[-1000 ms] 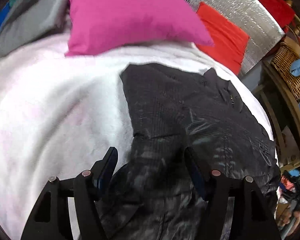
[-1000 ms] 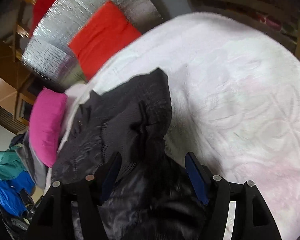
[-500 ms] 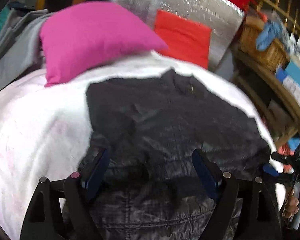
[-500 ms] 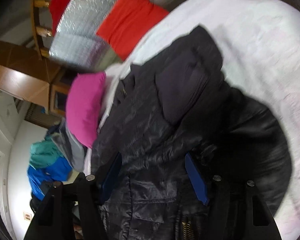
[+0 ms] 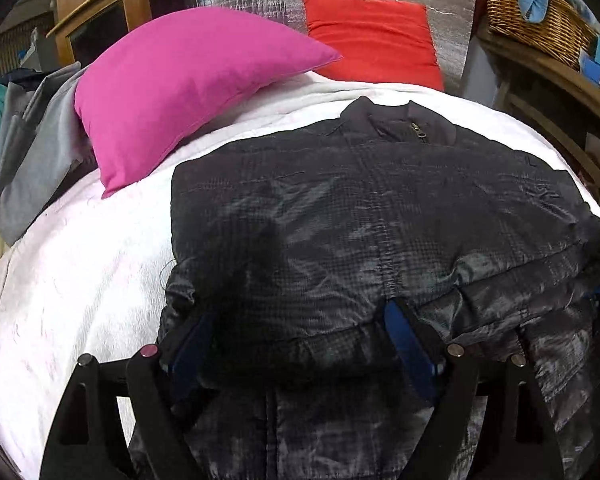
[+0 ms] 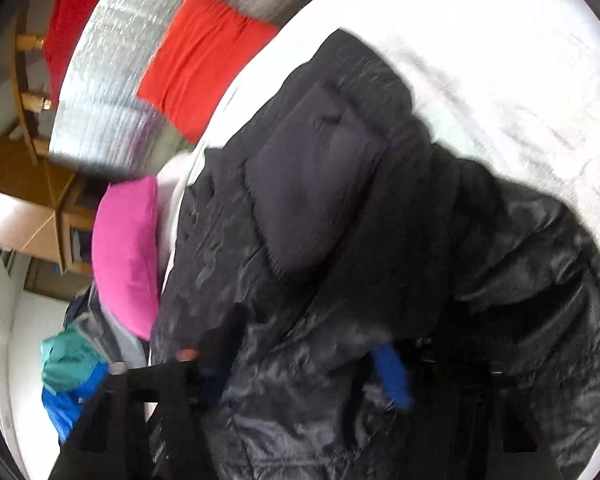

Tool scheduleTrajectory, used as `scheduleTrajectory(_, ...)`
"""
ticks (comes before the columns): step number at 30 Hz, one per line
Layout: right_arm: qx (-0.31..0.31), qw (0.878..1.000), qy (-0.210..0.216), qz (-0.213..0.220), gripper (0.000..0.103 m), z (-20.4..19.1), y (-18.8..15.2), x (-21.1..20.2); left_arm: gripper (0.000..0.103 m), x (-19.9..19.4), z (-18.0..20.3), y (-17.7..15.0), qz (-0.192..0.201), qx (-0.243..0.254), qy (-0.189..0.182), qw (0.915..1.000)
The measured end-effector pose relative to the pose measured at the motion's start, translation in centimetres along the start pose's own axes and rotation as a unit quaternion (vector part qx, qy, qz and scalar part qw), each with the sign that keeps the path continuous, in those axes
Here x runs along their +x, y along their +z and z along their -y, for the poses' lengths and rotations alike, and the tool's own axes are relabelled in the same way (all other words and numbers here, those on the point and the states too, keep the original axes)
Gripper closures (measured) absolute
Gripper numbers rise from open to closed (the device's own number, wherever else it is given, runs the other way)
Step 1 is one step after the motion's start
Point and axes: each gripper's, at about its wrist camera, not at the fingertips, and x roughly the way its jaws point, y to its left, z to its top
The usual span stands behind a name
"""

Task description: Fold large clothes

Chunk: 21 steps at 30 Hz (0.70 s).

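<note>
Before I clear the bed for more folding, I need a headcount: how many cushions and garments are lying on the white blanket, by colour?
Pink cushion: 1
Red cushion: 1
Black jacket: 1
Grey garment, at the blanket's edge: 1
Total: 4

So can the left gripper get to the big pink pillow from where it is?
Probably yes. The pink pillow lies up the white bed cover, beyond the left gripper, whose wide jaws straddle the black puffy jacket. Only bare cover lies between.
</note>
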Motion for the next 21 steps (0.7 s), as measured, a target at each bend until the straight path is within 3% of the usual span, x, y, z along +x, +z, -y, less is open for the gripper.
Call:
scheduleTrajectory(5,-0.029,0.999,0.001,0.025,0.079,-1.4,-0.2,-0.6,0.017,-0.1,-0.1,-0.2,0.005,0.005,0.005,1.0000)
scheduleTrajectory(9,-0.086,0.994,-0.016,0.066,0.080,-3.4,-0.8,-2.2,0.017,-0.1,0.0,-0.2,0.008,0.008,0.009,0.9999)
scheduleTrajectory(11,-0.081,0.995,-0.030,0.049,0.080,-2.9,-0.6,-1.4,0.017,-0.1,0.0,-0.2,0.008,0.008,0.010,0.9999)
scheduleTrajectory(14,-0.046,0.998,-0.034,-0.009,0.081,-1.0,-0.2,0.8,0.017,-0.1,0.1,-0.2,0.009,0.011,0.012,0.9998)
scheduleTrajectory(19,-0.065,0.997,-0.043,-0.028,0.074,-2.0,-0.3,0.7,0.017,-0.1,0.1,-0.2,0.007,0.011,0.013,0.9998)
scheduleTrajectory(21,-0.073,0.996,-0.034,-0.044,0.060,-2.1,-0.9,0.4,0.017,-0.1,0.1,-0.1,0.003,0.009,0.012,0.9999)
